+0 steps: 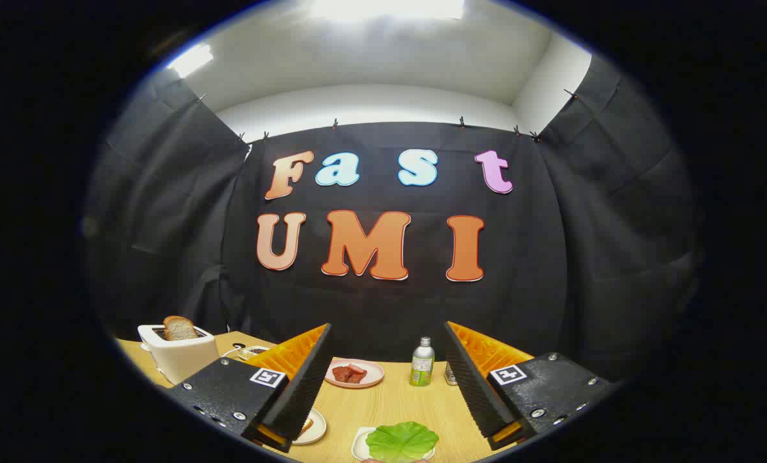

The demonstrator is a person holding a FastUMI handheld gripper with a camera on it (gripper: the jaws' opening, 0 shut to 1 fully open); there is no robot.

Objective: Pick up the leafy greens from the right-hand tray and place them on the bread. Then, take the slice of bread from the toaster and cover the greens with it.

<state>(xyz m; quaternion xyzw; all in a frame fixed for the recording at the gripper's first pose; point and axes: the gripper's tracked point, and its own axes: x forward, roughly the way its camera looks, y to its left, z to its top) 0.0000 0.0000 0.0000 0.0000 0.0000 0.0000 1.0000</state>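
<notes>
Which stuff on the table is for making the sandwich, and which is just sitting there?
For the sandwich: leafy greens on their tray, bread slice in the toaster, open gripper above the table.

Just sitting there: pink plate of meat pieces, green can.

The table [396, 402] at the bottom is pale, smooth wood-grain. The gripper [388, 376], spread wide, has matt black ribbed pads on rough speckled bodies. Lower left, the toaster [179, 357] looks glossy white plastic; the leafy greens [401, 441] shine waxy.
</notes>
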